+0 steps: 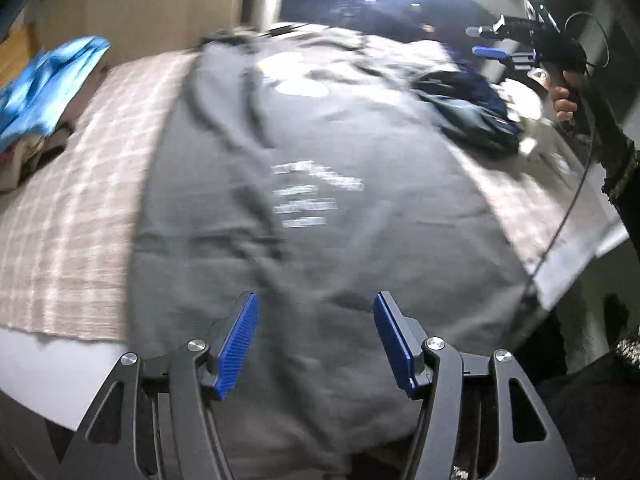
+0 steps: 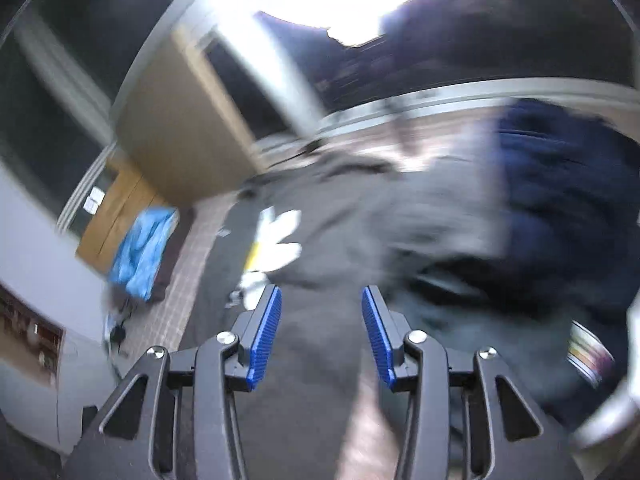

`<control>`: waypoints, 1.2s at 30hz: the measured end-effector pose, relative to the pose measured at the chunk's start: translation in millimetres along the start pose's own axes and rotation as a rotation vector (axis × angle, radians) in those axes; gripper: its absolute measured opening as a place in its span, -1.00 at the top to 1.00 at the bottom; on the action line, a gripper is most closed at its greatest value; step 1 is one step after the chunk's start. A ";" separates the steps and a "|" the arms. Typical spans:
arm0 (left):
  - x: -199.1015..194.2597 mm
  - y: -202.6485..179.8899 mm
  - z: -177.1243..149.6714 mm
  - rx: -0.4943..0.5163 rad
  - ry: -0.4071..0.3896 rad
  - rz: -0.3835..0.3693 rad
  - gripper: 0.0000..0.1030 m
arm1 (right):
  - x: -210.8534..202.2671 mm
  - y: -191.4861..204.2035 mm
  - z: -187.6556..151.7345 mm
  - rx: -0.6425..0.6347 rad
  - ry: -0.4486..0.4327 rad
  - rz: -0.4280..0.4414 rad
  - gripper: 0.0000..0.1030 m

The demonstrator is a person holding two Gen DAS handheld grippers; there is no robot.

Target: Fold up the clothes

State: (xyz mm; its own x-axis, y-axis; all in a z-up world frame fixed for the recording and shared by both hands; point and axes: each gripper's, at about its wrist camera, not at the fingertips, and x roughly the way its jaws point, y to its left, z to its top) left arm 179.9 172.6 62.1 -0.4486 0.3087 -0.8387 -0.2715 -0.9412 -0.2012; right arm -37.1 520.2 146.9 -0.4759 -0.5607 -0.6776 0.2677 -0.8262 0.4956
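Nearest the cam: the left gripper (image 1: 316,336), blue jaws apart, nothing between them, hanging over the near edge of the grey shirt (image 1: 320,184). The shirt lies spread flat on the worktop (image 1: 72,216), which has a pink checked cover. White print shows in the shirt's middle and a pale picture nearer its far end.

Right gripper (image 2: 322,330): jaws apart too, empty, above the shirt's right side. Pic is v. blurry there. In the left view it is held up past the shirt's far right corner.

How the shirt should handle: soft, floppy, light, not slippery, can't break. It will sag and wrinkle if picked up in the middle. Best to pinch it at an edge or corner, thin layer only, one gripper per side, so it lifts evenly.

Count: 1 grey shirt. 1 dark blue garment (image 1: 468,116) right of the shirt. 1 bright blue cloth (image 1: 44,84) left of the shirt, on a pile I can't make out. 2 grippers.
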 end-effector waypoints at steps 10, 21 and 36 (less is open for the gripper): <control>20.0 -129.2 53.0 0.314 -0.028 -0.158 -0.12 | -90.2 -54.5 -9.4 0.079 -0.061 -0.051 0.19; 112.8 -203.9 252.3 0.595 -0.232 -0.025 -0.12 | 24.6 -88.6 106.0 0.026 0.001 0.017 0.19; 230.6 -219.9 338.4 0.688 -0.132 -0.089 0.69 | 74.2 -134.7 153.8 0.059 0.091 0.050 0.18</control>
State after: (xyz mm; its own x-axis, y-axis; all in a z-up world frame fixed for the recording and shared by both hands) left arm -151.9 497.3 84.1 -0.4878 0.4356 -0.7565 -0.7690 -0.6245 0.1363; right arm -237.3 598.2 113.4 -0.3846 -0.6063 -0.6961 0.2385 -0.7937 0.5596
